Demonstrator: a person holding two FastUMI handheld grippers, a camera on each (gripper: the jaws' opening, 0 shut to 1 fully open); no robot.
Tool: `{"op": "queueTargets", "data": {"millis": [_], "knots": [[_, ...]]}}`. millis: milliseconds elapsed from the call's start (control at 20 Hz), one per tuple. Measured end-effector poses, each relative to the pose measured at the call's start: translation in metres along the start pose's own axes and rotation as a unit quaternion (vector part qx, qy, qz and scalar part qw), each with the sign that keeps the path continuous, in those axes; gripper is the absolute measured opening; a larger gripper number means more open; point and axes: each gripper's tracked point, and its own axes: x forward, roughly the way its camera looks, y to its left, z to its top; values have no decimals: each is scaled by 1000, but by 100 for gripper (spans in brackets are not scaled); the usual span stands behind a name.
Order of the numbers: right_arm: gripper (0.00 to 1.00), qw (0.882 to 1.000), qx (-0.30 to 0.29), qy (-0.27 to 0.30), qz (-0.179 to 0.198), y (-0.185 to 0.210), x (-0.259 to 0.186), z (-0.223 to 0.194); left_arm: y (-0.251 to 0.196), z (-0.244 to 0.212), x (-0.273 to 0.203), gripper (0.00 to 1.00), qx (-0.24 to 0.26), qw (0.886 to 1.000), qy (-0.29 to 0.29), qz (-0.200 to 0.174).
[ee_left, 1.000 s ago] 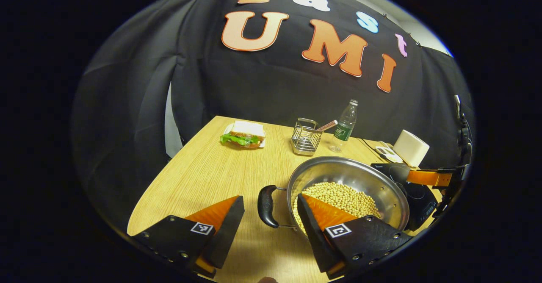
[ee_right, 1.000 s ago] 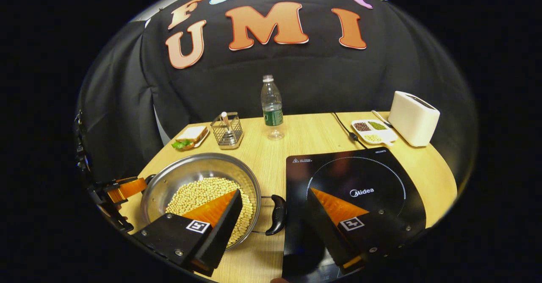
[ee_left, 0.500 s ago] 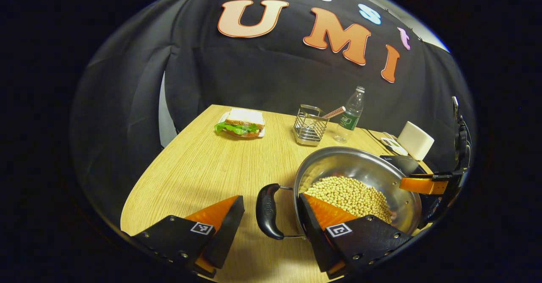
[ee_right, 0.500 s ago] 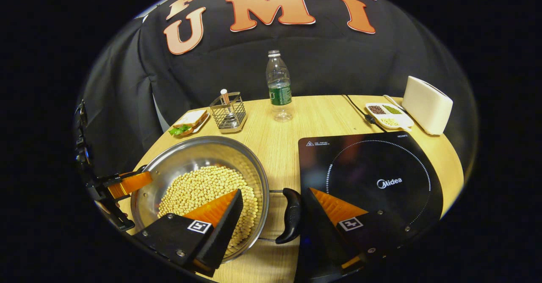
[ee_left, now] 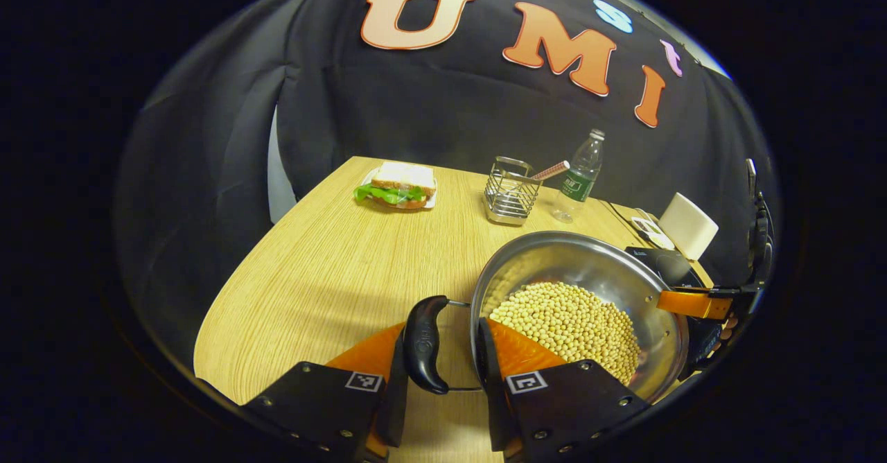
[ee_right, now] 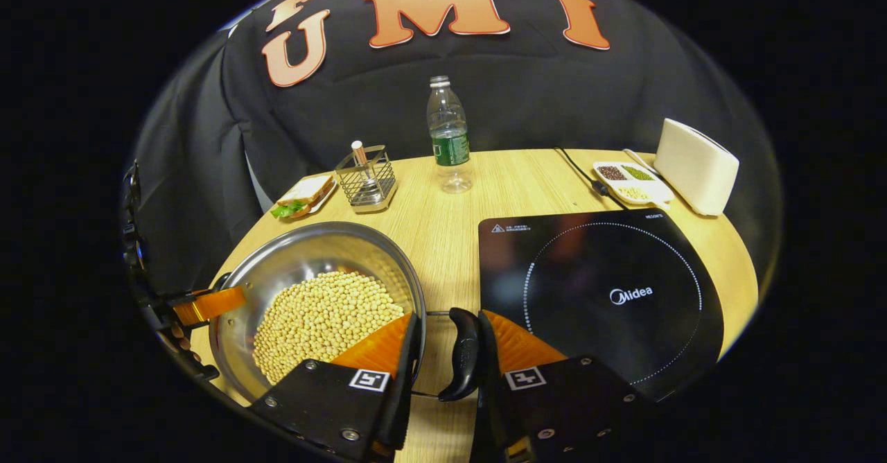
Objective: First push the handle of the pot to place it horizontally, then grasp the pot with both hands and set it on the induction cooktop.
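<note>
The light wooden table [ee_right: 443, 234] carries everything here, and the largest task item on it is one flat black induction cooktop [ee_right: 596, 296] with a dotted ring, lying on the table's right half in the right gripper view. Just beside its near left corner stands one wide stainless-steel pot [ee_right: 305, 269], upright on the wood and about half full of pale dried soybeans [ee_right: 322, 317]. So loaded, it will likely feel heavy and bottom-weighted, rigid but slick on its polished wall, and any tilt would send the beans rolling; the sensible places to take hold are its two black side handles on wire loops, one on each side. The left gripper [ee_left: 435, 352] has its fingers drawn in on either side of the black handle [ee_left: 423, 342] facing it, the outer finger against it, though whether the inner one presses too I cannot tell. The right gripper [ee_right: 447, 352] brackets the opposite black handle [ee_right: 463, 352] likewise, its fingers close on both sides, firm contact unclear. Farther back stand one white toaster [ee_right: 696, 165], one clear plastic bottle [ee_right: 449, 141], one wire caddy [ee_right: 367, 179], one sandwich [ee_right: 305, 196] and one small divided dish [ee_right: 630, 180].
</note>
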Motion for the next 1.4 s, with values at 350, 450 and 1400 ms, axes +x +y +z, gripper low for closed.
{"op": "queueTargets", "data": {"millis": [350, 450, 1400], "knots": [[46, 1000, 14, -22, 14, -16, -27, 19, -27, 19, -43, 48, 9, 1000, -26, 3], [46, 999, 16, -34, 14, -24, -43, 26, -42, 29, -51, 48, 13, 999, -36, -1], [46, 994, 64, -70, -45, -177, -120, 38, -225, 39, -54, 49, 77, 994, -34, -69]]}}
